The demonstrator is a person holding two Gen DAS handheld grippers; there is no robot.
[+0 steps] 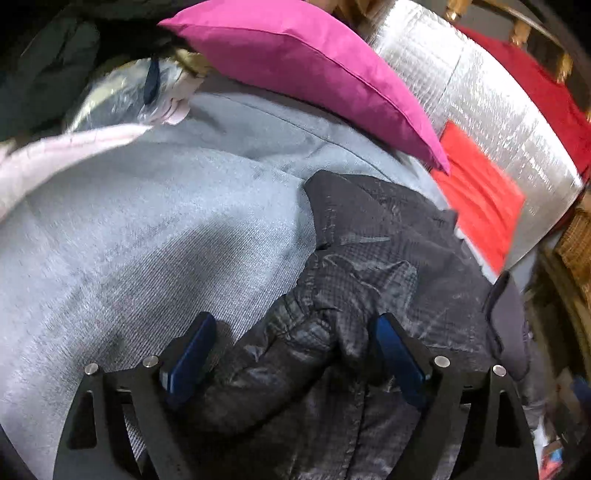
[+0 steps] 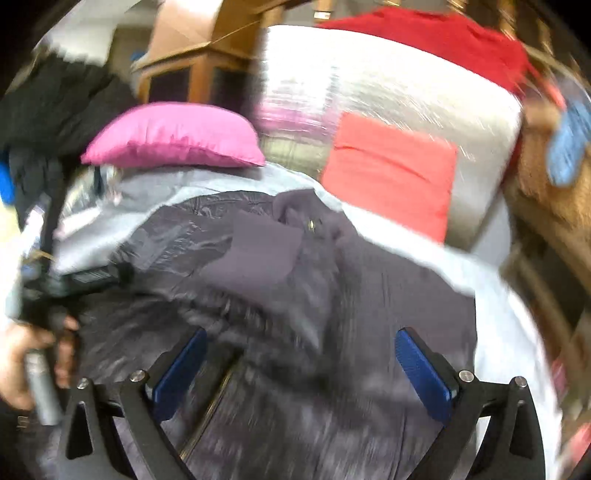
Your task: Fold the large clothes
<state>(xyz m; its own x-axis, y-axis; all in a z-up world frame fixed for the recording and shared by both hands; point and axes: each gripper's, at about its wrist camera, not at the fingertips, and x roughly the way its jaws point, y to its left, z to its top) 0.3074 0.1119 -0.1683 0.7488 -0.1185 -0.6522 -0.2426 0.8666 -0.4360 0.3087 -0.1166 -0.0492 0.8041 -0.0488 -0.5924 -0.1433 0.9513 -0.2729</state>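
A dark quilted jacket [image 1: 369,266] lies crumpled on a light grey cover [image 1: 147,240]. My left gripper [image 1: 295,350] hangs just over a bunched fold of the jacket near its left edge; the blue pads [image 1: 192,354] stand wide apart and open, the fold loose between them. In the blurred right wrist view the same jacket [image 2: 314,295] spreads across the cover [image 2: 517,332], its lining and zip showing. My right gripper [image 2: 303,369] is open above the jacket's middle with nothing gripped. A hand [image 2: 22,354] on the left gripper's handle shows at the left edge.
A magenta pillow [image 1: 314,74] lies at the far side of the cover. A big silver foil bundle [image 1: 498,122] with a red patch [image 1: 480,199] stands to the right, with red cloth [image 2: 443,37] on top. Dark clothes [image 2: 55,110] and plastic bags [image 1: 122,96] pile at the far left. Wooden furniture [image 2: 229,22] stands behind.
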